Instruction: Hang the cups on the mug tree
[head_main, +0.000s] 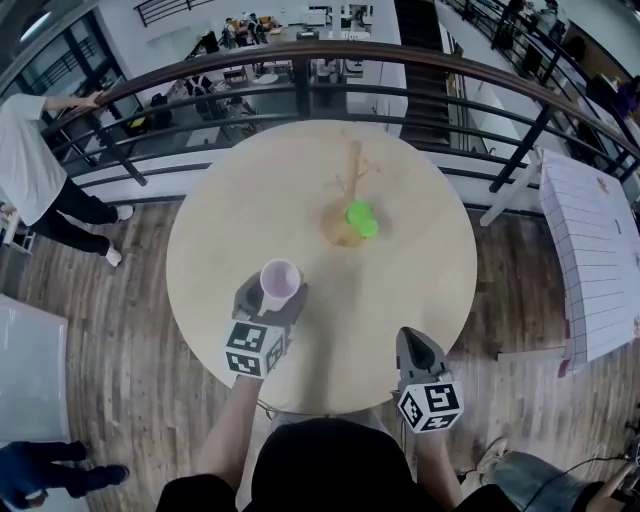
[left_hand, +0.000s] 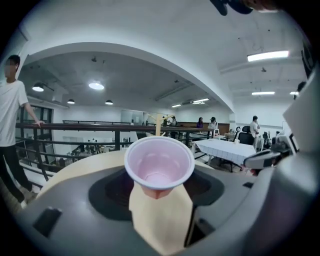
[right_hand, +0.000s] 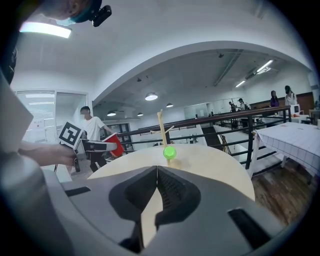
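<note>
Glossy pink tapered cup (left_hand: 159, 167) pinched in left claw (left_hand: 159, 192); right claw (right_hand: 156, 172) pressed together, empty

Pink cup (head_main: 279, 283) in left hand-held gripper (head_main: 271, 297) over round table (head_main: 400, 290), green cup (head_main: 360, 217) by mug tree (head_main: 352, 172).

Pink cup (head_main: 279, 284) upright; green cup (head_main: 360, 217) on mug tree (head_main: 353, 165).

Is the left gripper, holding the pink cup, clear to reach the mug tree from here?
Probably yes. Only bare table lies between the left gripper with its pink cup and the mug tree. The green cup sits low on it, and the upper pegs look free.
</note>
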